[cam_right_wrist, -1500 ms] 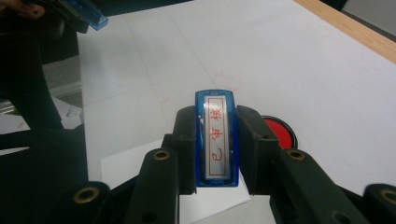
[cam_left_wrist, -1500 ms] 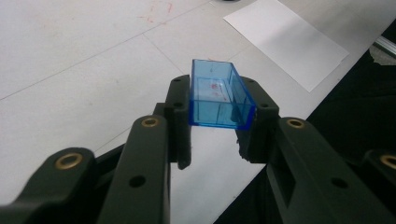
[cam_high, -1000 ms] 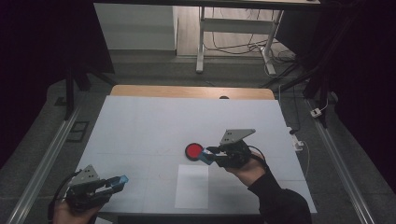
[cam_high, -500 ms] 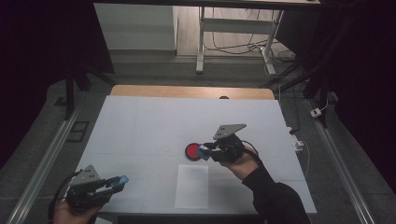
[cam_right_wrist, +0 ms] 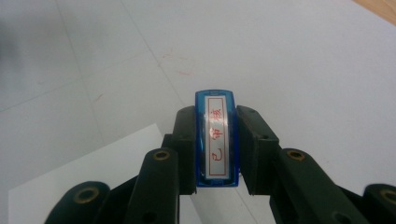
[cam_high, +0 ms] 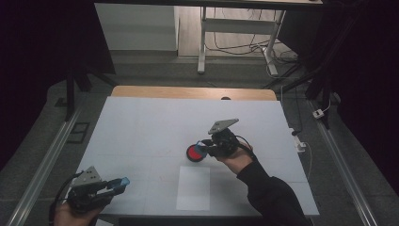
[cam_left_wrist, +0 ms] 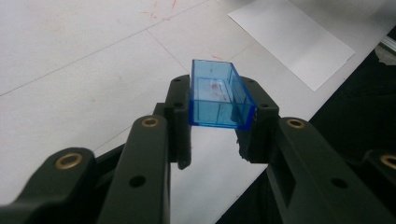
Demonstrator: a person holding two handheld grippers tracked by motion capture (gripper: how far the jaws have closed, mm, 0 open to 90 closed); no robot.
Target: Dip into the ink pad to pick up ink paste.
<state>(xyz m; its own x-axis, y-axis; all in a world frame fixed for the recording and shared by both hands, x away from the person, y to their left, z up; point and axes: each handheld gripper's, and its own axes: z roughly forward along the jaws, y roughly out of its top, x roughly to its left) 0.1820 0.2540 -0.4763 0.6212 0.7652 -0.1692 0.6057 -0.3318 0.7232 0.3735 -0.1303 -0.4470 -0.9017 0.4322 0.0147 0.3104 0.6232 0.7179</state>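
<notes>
The right claw, clamped on the blue stamp, is sliding leftward and away from the person across the surface. It is now reaching over the near edge of the red pad, which it was only beside earlier.

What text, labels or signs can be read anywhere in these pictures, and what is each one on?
"已审核": red characters in a red frame on the white label of the blue stamp shut in the right gripper; the last two are slightly blurred, so that reading is likely.
Blue cap in the left gripper: red smudges, no lettering.
White sheet: blank.
</notes>
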